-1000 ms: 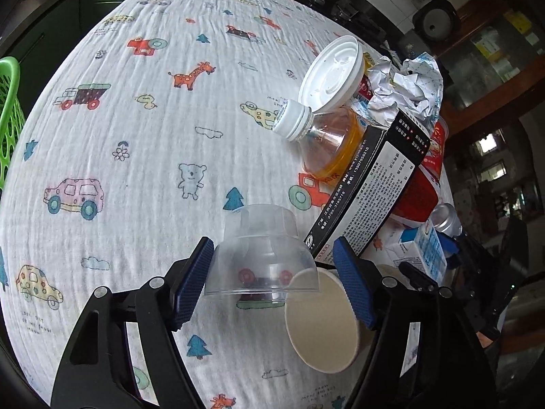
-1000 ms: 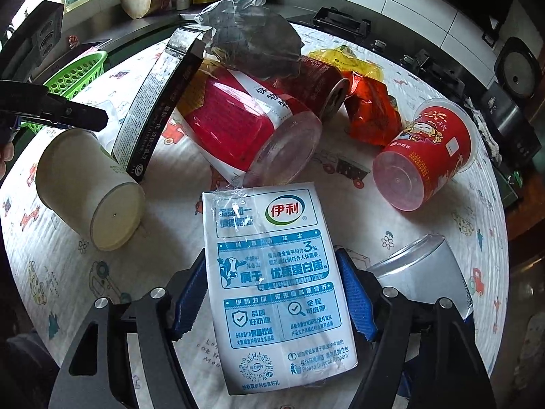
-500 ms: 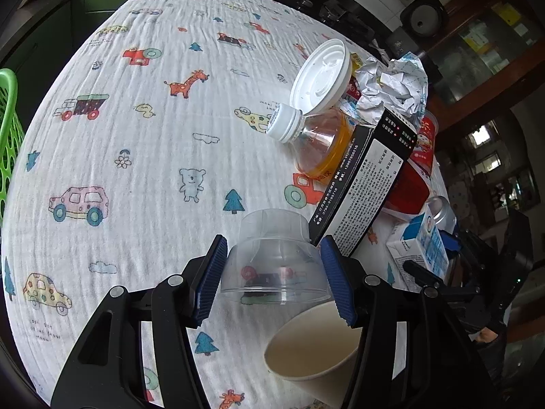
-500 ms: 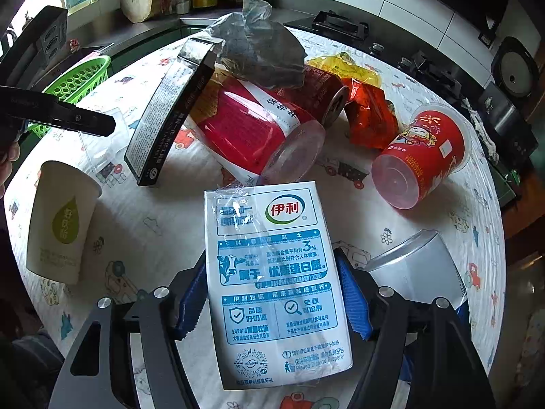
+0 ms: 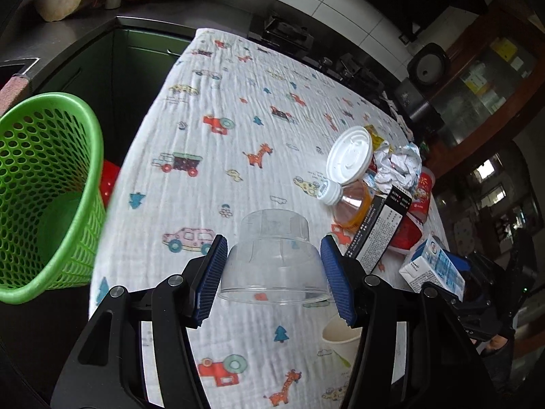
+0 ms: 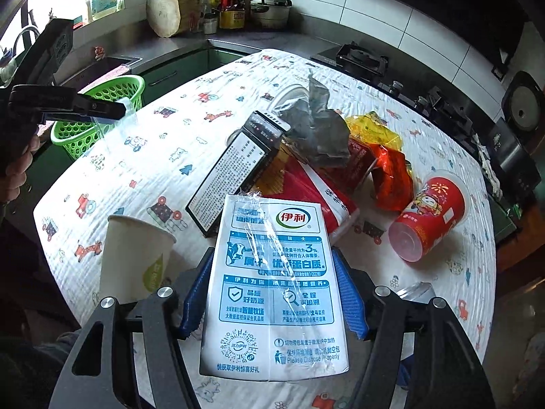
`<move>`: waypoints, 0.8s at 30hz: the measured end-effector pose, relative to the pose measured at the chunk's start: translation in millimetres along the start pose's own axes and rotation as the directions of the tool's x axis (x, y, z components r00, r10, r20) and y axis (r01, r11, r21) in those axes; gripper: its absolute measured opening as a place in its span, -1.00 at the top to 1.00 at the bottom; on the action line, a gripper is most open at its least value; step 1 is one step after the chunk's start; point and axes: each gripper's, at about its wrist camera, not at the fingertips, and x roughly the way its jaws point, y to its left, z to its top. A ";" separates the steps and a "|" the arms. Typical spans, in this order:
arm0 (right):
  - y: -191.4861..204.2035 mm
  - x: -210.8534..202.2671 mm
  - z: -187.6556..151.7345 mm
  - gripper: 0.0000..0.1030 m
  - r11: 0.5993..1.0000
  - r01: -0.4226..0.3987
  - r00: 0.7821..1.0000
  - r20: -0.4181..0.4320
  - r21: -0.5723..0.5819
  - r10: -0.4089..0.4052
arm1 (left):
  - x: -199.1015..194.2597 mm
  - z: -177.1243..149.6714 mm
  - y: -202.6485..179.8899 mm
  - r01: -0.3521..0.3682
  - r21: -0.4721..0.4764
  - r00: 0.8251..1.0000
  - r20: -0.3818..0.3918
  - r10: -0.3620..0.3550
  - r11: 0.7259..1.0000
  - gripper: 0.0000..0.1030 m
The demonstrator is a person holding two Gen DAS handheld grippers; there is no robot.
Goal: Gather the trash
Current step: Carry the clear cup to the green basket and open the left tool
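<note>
My left gripper (image 5: 272, 269) is shut on a clear plastic cup (image 5: 274, 259) and holds it above the table's left side, near a green mesh basket (image 5: 44, 184). From the right wrist view the left gripper (image 6: 115, 110) hangs beside the basket (image 6: 102, 116). My right gripper (image 6: 272, 293) is shut on a white and blue milk carton (image 6: 272, 286), lifted above the table; the carton also shows in the left wrist view (image 5: 432, 269).
A paper cup (image 6: 136, 259) stands upright near the front edge. A trash pile lies beyond: black box (image 6: 235, 170), red packet (image 6: 306, 187), crumpled grey foil (image 6: 320, 126), orange wrapper (image 6: 388, 170), red cup (image 6: 429, 214), bottle (image 5: 347, 201), white lid (image 5: 349, 158).
The left gripper closed on the clear cup, lifted it and swung left toward the basket. The paper cup went from lying to upright. The right gripper rose with the carton.
</note>
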 end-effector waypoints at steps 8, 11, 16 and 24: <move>21.9 -13.8 27.5 -0.22 0.999 -0.051 0.997 0.053 0.001 0.051 | -50.0 14.6 59.3 -0.080 -0.065 0.993 0.082 0.085 0.995 -0.09; 38.2 -23.8 49.0 -0.22 0.997 -0.076 0.993 0.092 -0.025 0.078 | -70.0 20.2 89.2 -0.127 -0.101 0.984 0.115 0.139 0.987 -0.09; 75.2 -19.0 93.2 -0.22 0.987 -0.144 0.980 0.124 -0.077 0.153 | -85.8 29.6 141.3 -0.183 -0.168 0.969 0.138 0.207 0.969 -0.10; 146.5 10.7 162.3 -0.22 0.956 -0.235 0.961 0.105 -0.175 0.255 | -42.8 40.6 203.8 -0.241 -0.219 0.968 0.019 0.251 0.946 -0.11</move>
